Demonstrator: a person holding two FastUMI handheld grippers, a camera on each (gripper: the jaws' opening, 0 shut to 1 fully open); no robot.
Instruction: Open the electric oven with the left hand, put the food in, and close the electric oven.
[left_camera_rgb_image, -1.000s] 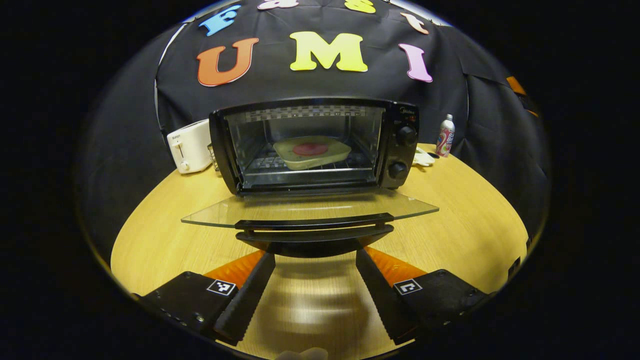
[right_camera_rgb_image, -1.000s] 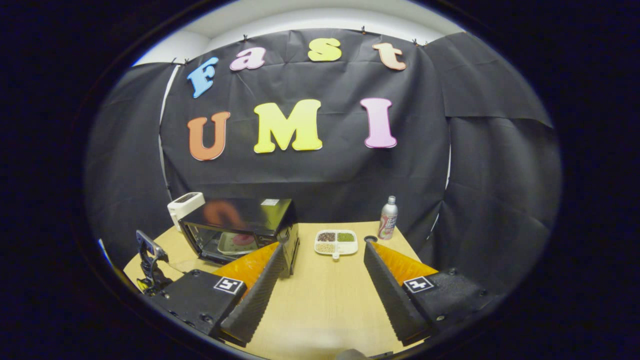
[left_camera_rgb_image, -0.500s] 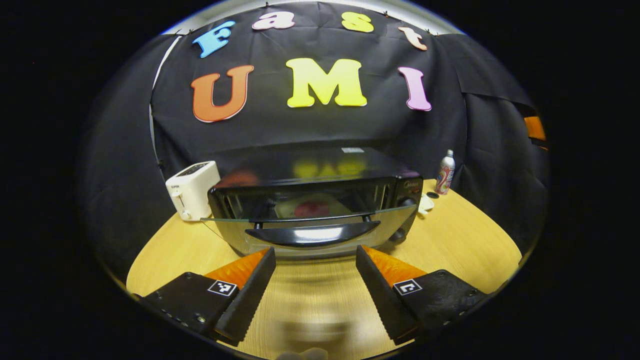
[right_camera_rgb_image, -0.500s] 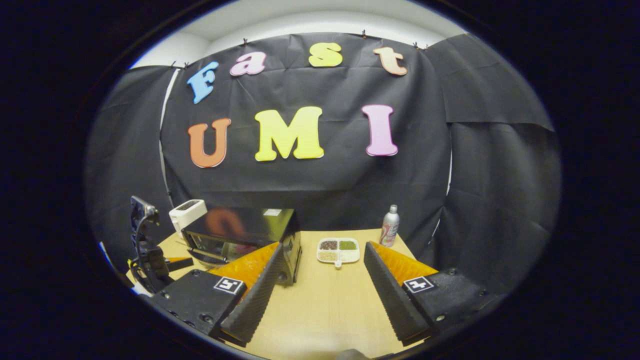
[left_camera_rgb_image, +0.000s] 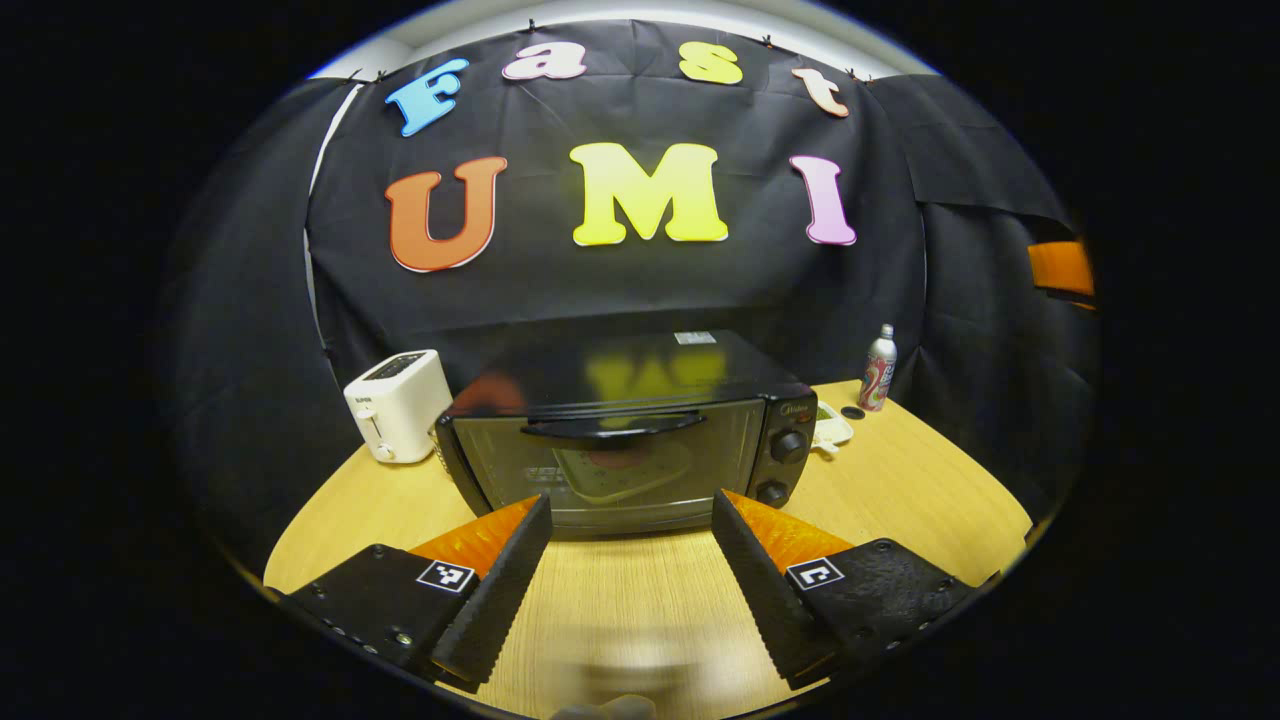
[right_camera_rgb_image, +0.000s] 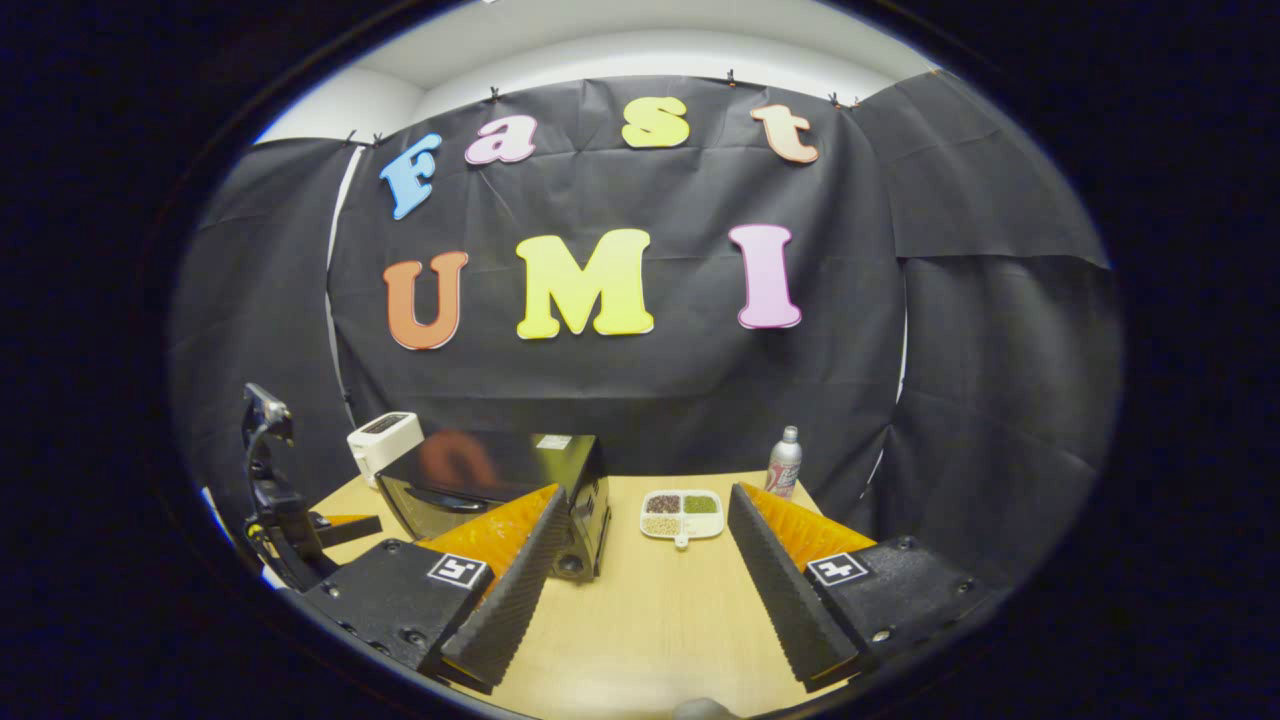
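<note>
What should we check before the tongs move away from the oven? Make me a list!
1. Oven door closed: ok, it stands upright against the front, handle at the top.
2. Food inside: ok, a plate shows dimly through the glass.
3. Left tongs free of the handle: ok, open and holding nothing.
4. Right tongs empty: ok, open over the table.
5. Door latched tight: cannot tell.
6. Toaster, bottle and snack tray out of the way: ok, they sit beside the oven, apart from both tongs.
</note>
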